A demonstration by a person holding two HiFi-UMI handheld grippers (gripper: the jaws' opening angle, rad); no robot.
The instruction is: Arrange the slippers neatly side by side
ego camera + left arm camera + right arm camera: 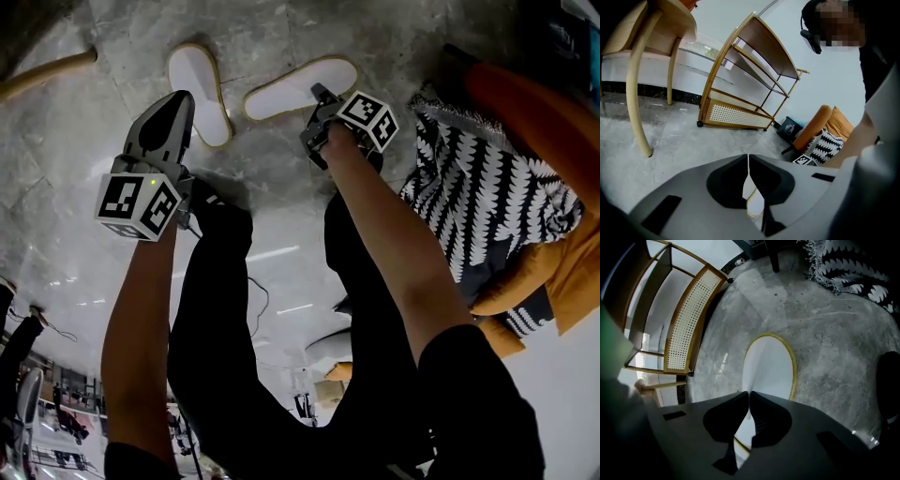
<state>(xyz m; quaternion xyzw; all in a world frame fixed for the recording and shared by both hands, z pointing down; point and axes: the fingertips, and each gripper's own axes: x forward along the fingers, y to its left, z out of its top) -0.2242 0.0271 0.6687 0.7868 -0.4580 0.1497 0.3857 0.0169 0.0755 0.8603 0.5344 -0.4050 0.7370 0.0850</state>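
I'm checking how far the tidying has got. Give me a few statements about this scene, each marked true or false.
1. The slippers lie parallel, side by side. False: the left slipper and right slipper splay in a V.
2. Both slippers rest on the floor. True.
3. The left gripper has its jaws wide open. False: they are shut.
4. A black-and-white throw lies on the orange chair. True.
5. The right gripper is far from any slipper. False: it is closed on the right slipper's edge.
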